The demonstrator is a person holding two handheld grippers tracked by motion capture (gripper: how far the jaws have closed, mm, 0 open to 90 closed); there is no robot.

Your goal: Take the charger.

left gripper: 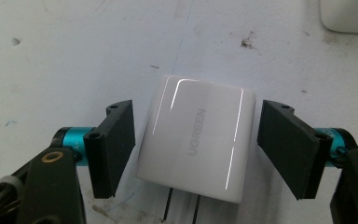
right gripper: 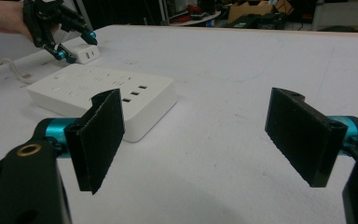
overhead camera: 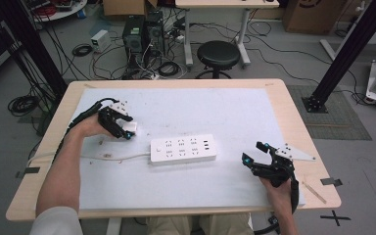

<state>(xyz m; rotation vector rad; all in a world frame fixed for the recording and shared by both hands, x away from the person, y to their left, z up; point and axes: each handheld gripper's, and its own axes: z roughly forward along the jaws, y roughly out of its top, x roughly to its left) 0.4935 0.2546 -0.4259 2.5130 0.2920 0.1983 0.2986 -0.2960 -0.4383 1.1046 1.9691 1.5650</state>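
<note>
My left tool (left gripper: 196,149) sits low over the white charger (left gripper: 196,140), one jaw on each side of its body. The jaws stand apart, with a thin gap showing on both sides, so nothing is clamped yet. I have straddled the charger across its flat sides because those give the pads the broadest faces to press on. The charger lies flat on the white bench (overhead camera: 235,112), its two prongs pointing back toward my hand. That should leave the prongs free of the pads once I close.

From the high view, the charger (overhead camera: 129,128) rests at the left of the bench, just beyond the cord end of the power strip (overhead camera: 184,149). The strip lies flat in the middle with its sockets facing up, and its cord (overhead camera: 112,157) trails off to the left. It lies near enough that the carry to a socket looks short.

My right tool (overhead camera: 254,152) hovers near the right end of the strip with its jaws wide apart and holding nothing. I judge it is placed there to steady the strip when the charger is pushed in, since the strip could slide on the smooth bench.
</note>
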